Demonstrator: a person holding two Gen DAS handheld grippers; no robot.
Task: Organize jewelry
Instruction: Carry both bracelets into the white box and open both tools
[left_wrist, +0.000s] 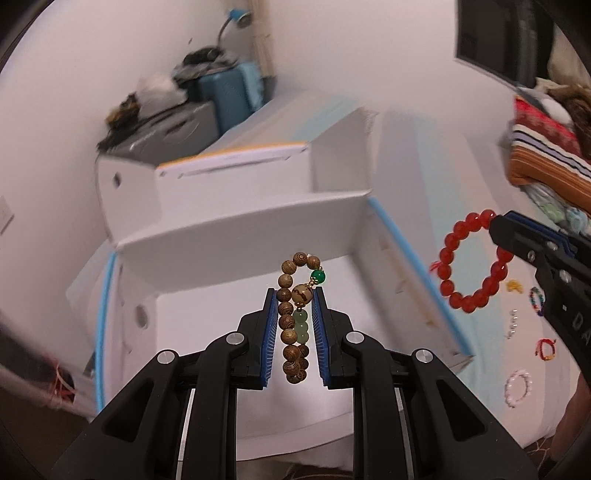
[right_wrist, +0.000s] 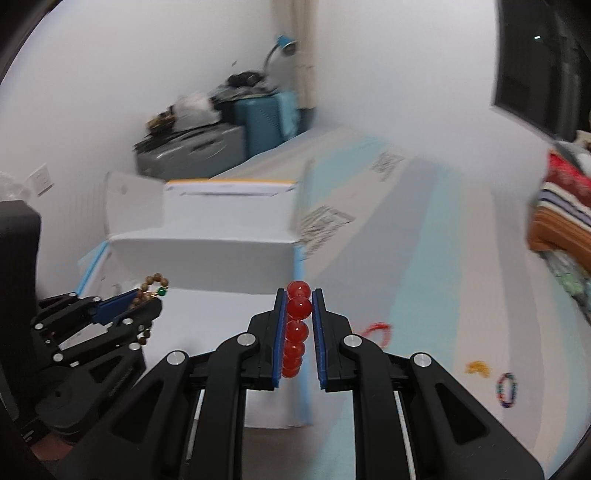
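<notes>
Bearing surface: flat top covered in pale cloth with light blue and white stripes (left_wrist: 480, 206). Lying on it: open white cardboard box with blue-taped edges (left_wrist: 236, 229); small yellow trinket (left_wrist: 514, 286); multicoloured beaded ring-shaped bracelet (left_wrist: 536, 301); short string of white pearl beads (left_wrist: 512, 325); red and yellow corded bracelet (left_wrist: 546, 349); white-and-pink beaded bracelet (left_wrist: 519, 388).

Left tongs (left_wrist: 294, 299) are hanging a wooden bracelet (left_wrist: 295, 321) over the open box (left_wrist: 236, 229); at three o'clock, right tongs (left_wrist: 493, 230) are holding a bead bracelet (left_wrist: 471, 264), small bracelets (left_wrist: 519, 387) lying beyond.
</notes>
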